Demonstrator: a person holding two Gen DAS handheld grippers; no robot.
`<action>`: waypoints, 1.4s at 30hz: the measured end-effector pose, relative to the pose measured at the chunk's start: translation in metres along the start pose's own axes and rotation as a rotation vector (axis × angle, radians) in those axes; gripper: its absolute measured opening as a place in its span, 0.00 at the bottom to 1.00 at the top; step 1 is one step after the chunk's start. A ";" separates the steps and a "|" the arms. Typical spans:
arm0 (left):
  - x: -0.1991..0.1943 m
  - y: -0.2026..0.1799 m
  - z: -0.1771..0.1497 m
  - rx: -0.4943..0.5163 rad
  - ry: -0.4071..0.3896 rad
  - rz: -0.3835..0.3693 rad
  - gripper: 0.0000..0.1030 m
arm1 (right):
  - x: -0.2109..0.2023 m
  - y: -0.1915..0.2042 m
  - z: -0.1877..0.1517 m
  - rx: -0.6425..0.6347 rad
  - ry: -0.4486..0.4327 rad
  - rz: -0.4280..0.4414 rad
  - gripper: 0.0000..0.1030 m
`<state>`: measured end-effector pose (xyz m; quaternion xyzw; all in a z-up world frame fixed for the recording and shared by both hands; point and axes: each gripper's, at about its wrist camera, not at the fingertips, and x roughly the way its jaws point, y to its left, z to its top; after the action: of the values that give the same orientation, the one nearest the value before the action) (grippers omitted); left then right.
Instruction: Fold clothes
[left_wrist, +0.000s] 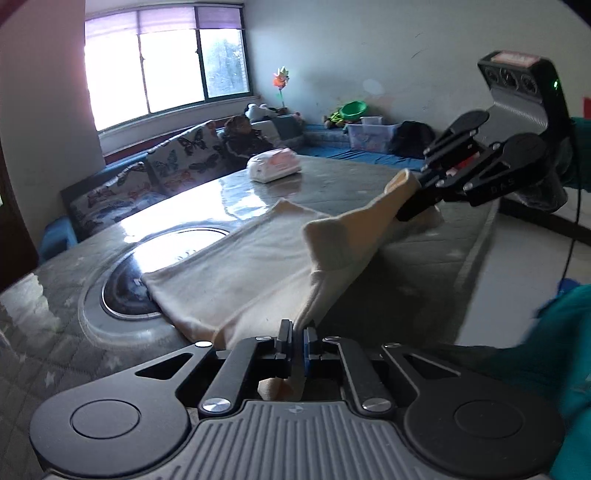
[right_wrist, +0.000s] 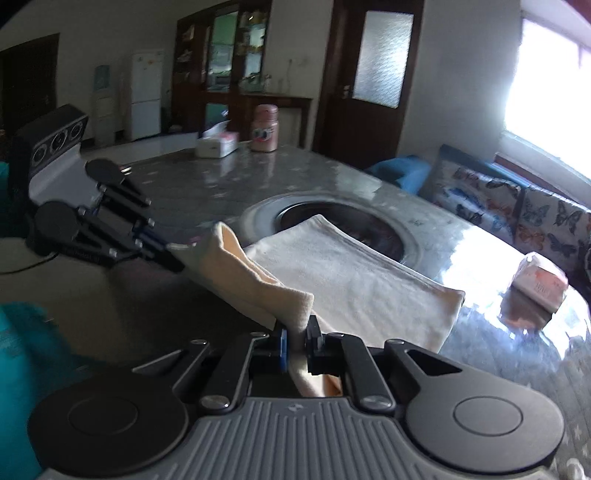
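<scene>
Grey patterned surface (left_wrist: 92, 332) with a round inset burner (left_wrist: 147, 273) carries a cream garment (left_wrist: 240, 273), which serves as the landmark. Left of the garment, the burner's rim is partly covered by its far edge. At the garment's near corner, the left gripper (left_wrist: 297, 332) has its jaws pressed together, pinching a fold of the cloth and lifting it off the surface. Beyond the garment lies a wrapped packet (left_wrist: 273, 166). At the garment's right corner, the right gripper (left_wrist: 413, 199) pinches the cloth too, jaws pressed together on it, with a teal sleeve (left_wrist: 565, 332) behind.
</scene>
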<state>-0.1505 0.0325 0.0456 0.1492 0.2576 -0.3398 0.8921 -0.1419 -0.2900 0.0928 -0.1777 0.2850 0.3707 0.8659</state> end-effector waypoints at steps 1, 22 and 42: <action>-0.007 -0.003 0.000 -0.010 0.001 -0.012 0.06 | -0.005 0.003 0.000 0.000 0.009 0.012 0.08; 0.126 0.101 0.062 -0.068 0.071 0.086 0.06 | 0.104 -0.108 0.066 0.036 0.105 -0.062 0.08; 0.144 0.117 0.058 -0.284 0.015 0.223 0.19 | 0.104 -0.141 -0.013 0.394 0.041 -0.290 0.19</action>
<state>0.0424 0.0157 0.0230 0.0519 0.2917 -0.1977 0.9344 0.0163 -0.3337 0.0308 -0.0522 0.3410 0.1761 0.9220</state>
